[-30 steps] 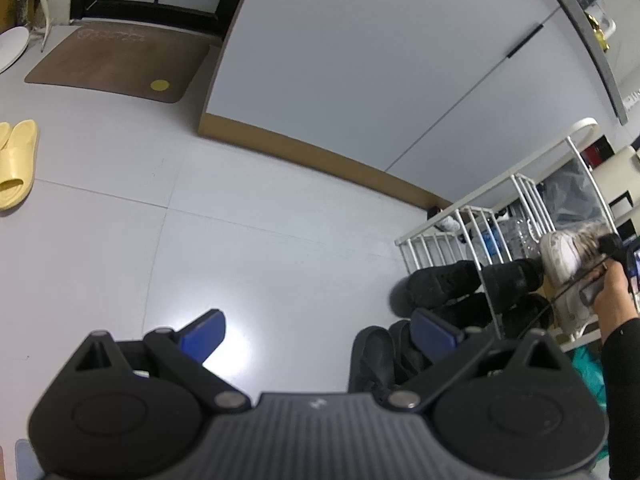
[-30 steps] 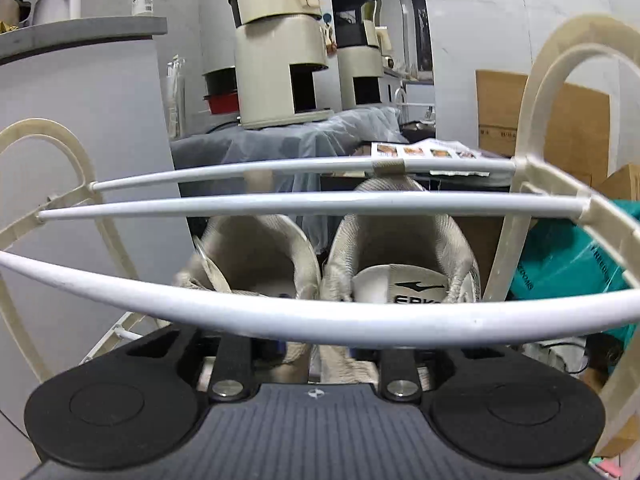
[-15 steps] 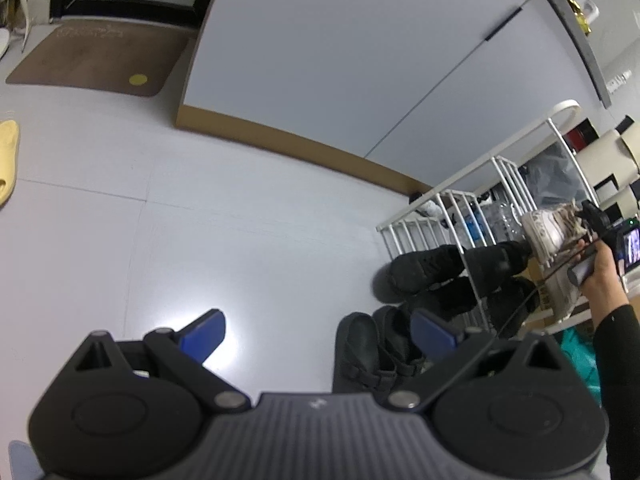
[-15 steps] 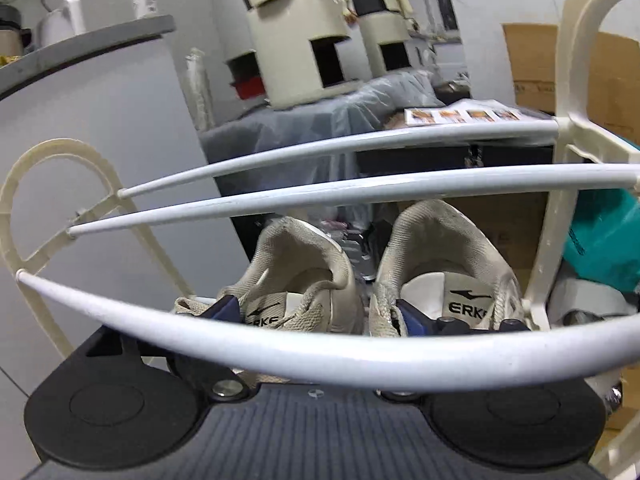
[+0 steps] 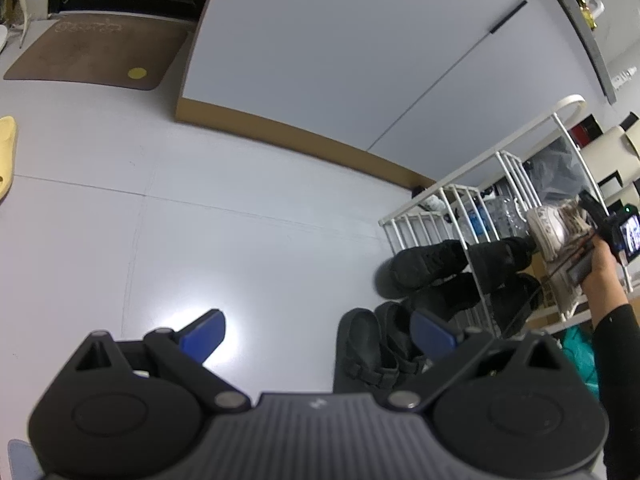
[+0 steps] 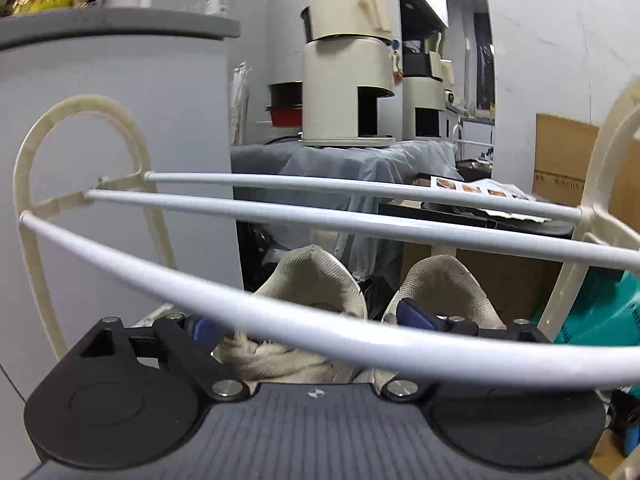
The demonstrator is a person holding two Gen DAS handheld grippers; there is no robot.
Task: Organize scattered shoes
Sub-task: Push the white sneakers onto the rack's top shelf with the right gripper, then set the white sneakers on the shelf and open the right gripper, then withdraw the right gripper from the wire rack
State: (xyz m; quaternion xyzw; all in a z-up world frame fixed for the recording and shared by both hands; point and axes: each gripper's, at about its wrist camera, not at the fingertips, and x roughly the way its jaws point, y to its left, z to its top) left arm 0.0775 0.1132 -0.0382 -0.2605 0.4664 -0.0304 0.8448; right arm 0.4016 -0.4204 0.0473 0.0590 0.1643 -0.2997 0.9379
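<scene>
My right gripper (image 6: 306, 326) is opening its blue-tipped jaws around the heels of two worn beige mesh sneakers (image 6: 316, 280) beneath the white tubular shoe rack rails (image 6: 280, 320).

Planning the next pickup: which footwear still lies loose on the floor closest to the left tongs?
The black sandals, just beyond the left tongs. The black sneakers sit at the rack; the yellow slipper is far off.

Left claw (image 5: 316, 332): pointed steeply downward, blue-tipped fingers (image 5: 202, 330) spread wide, nothing between them.

Right claw (image 6: 308, 322): pointed slightly below level, jaws opening, fingers apart with no pad pressing on anything.

Right hand (image 5: 602, 258): seen from the left wrist view, gripping the claw handle, black sleeve (image 5: 618, 360) covering the forearm.
</scene>
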